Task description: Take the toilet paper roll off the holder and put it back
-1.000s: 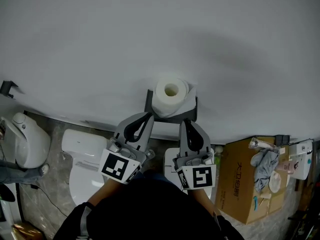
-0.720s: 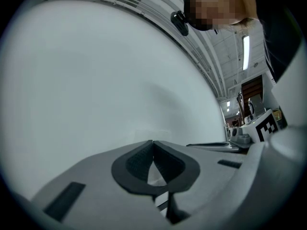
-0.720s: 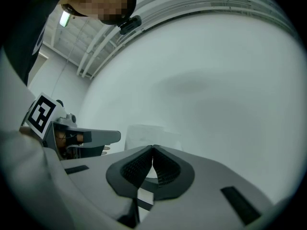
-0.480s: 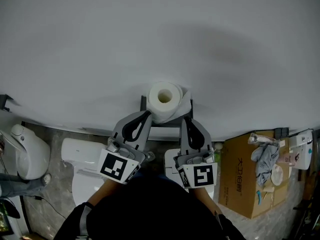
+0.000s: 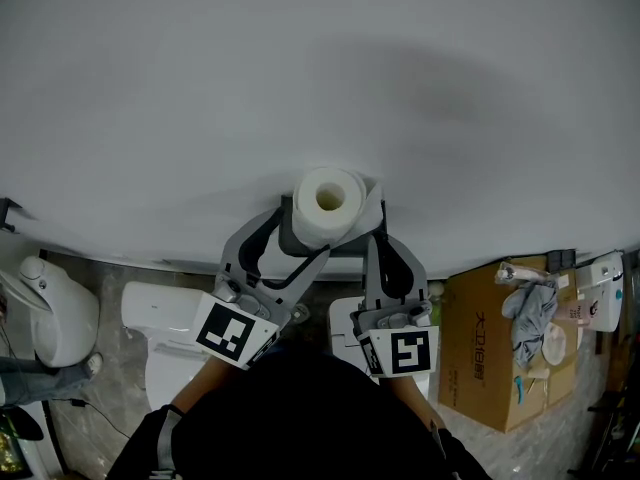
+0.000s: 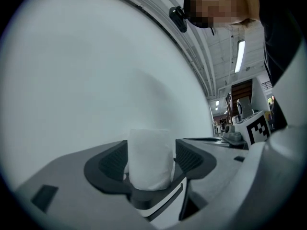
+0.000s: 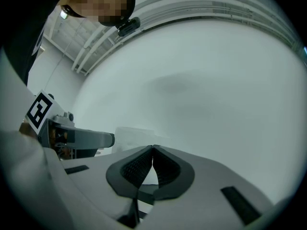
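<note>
A white toilet paper roll (image 5: 328, 203) sits on a dark wall holder (image 5: 345, 252), its core facing up at me. My left gripper (image 5: 297, 234) reaches in from below and its jaws are opening, one on each side of the roll. In the left gripper view the roll (image 6: 149, 159) stands between the two ribbed pads (image 6: 114, 161), close to both, and I see no squeeze. My left gripper (image 6: 151, 163) counts as open. My right gripper (image 5: 377, 240) is just right of the roll; its pads (image 7: 140, 166) meet, so my right gripper (image 7: 152, 151) is shut and holds nothing.
The plain white wall (image 5: 300, 78) fills the upper view. Below are a white toilet (image 5: 165, 318) at the left, another white fixture (image 5: 50, 303) beyond it, and an open cardboard box (image 5: 485, 353) with cloth at the right.
The left gripper's jaws, shut a second ago, have spread and moved up around the roll. The right gripper stays shut and has edged a little closer to the holder.
</note>
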The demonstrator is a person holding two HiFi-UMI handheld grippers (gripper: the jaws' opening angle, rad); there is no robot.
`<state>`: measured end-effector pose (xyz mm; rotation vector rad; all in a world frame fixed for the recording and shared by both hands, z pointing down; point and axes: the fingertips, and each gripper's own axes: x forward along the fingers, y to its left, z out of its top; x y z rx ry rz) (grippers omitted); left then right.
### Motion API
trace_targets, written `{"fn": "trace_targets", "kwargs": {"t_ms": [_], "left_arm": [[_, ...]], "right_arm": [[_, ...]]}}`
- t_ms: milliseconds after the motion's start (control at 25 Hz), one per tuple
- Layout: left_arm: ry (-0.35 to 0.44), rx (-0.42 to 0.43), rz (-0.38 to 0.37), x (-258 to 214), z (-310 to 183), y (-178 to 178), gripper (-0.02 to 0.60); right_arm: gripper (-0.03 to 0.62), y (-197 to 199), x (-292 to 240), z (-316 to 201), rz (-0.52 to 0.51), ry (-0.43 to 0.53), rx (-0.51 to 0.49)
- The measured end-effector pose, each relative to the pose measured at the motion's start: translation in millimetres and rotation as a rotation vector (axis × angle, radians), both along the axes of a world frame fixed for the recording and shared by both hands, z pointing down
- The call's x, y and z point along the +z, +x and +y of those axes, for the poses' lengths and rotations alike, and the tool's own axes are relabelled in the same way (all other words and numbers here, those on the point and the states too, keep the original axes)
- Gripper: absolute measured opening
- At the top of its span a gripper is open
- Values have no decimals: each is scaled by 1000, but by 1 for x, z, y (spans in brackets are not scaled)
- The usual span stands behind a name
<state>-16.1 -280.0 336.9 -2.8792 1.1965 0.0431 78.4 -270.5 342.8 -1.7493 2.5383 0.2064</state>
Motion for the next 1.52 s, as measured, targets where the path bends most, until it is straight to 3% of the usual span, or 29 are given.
{"fn": "trace_targets", "kwargs": {"t_ms": [80, 400, 800, 960, 1120, 1520], "left_arm": [[-31, 0, -25, 2, -2, 3, 327], [-18, 40, -51, -9, -16, 17, 410], [-1, 54, -86, -15, -25, 24, 420], [-50, 52, -109, -12, -27, 30, 421], [-16, 75, -146, -13, -32, 35, 421], [-44, 74, -170, -6, -42, 38, 420]], "right_arm": [[23, 0, 1, 1, 5, -4, 0], [23, 5, 0, 3, 10, -4, 17], [23, 6, -13, 2, -15, 55, 35], [23, 8, -8, 3, -16, 26, 39], [23, 9, -11, 4, -25, 42, 46], [23, 8, -9, 2, -31, 39, 54]]}}
